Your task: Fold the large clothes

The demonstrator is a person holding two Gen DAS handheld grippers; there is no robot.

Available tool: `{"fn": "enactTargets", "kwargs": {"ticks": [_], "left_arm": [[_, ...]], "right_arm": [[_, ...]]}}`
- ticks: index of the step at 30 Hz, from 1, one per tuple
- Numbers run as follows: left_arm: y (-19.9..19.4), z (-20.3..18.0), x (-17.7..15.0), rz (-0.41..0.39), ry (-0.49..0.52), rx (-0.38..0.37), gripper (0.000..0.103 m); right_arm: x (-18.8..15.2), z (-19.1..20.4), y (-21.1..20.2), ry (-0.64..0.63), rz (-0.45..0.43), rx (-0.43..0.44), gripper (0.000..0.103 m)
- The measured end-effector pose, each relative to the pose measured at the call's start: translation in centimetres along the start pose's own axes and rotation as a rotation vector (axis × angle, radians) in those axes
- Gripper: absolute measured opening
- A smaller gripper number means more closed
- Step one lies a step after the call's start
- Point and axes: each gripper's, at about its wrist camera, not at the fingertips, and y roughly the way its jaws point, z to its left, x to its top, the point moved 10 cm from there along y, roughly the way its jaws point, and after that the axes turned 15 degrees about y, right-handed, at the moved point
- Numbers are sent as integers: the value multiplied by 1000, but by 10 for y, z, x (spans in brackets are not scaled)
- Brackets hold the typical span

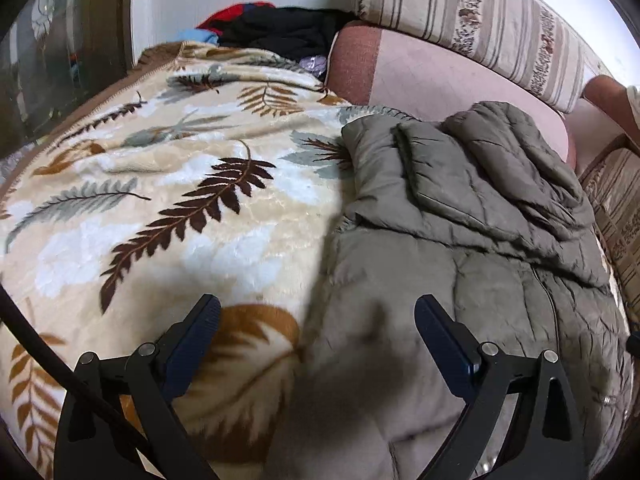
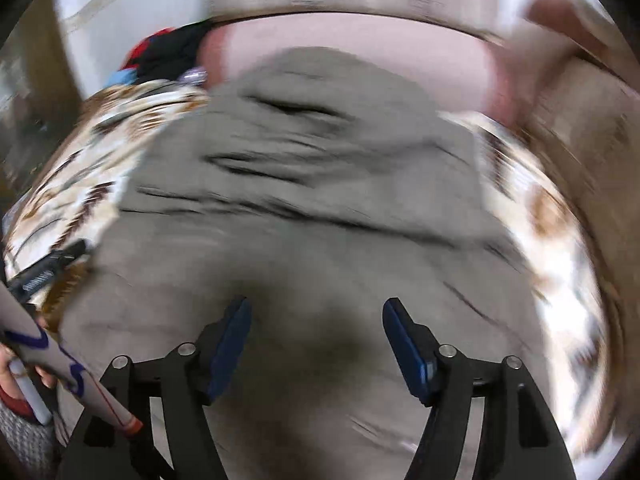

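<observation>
An olive-grey quilted jacket [image 1: 460, 240] lay spread on a plush blanket [image 1: 180, 184] printed with brown and grey fern leaves, which covered the seat of a sofa. The jacket sat toward the right side of the blanket, its upper part bunched into puffy folds against the pink back cushion [image 1: 420, 76], its lower body flatter and nearer, with a zip line running down it. A striped cushion [image 1: 480, 16] leaned above the pink one, and a heap of black, red and blue clothes [image 1: 272, 28] was piled in the far corner beside the wall.

The left gripper [image 1: 316, 320] hung just over the jacket's left edge, where fabric met blanket; its jaws stood wide apart with nothing between them, one finger over the blanket, the other over the jacket.

The right gripper [image 2: 316, 316] hovered above the middle of the jacket [image 2: 320, 184], its blue-padded fingers [image 2: 404, 344] likewise spread and empty. That view was badly smeared, so whether the fingertips touched the cloth could not be told. At its left edge the other gripper's black finger [image 2: 48, 268] showed over the blanket [image 2: 80, 184], and a hand [image 2: 8, 376] appeared in the lower corner.
</observation>
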Motion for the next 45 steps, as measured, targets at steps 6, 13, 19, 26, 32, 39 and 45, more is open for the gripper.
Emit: {"fn": "enactTargets", "kwargs": {"ticks": [6,13,19,26,32,39,45], "left_arm": [[-40,-46,-13,-2,91,16,97],[-78,-95,-50,70,133,-41,97],[-99,-127,-61,86,169,-55,97],[-110,-151,-61,82,225,-35,97],[-109,-151,-64,92,235,-27,97],[-103,-146,-68,111,222,-32,97],[-92,-135,-75,150,187,-33,97]], "right_arm": [[-15,-85,-27,158,-63,-30,77],[-27,-86,-20,181,-69,55,77],[-42,-78,-22,113,-99,60,77],[-57,-84,-23,82,-108,63,79],[-60,-96,-21,112,-104,63,79],[-63,-98,-19,115,-94,48,79],[-65,-97,-16,111,-84,36,80]]}}
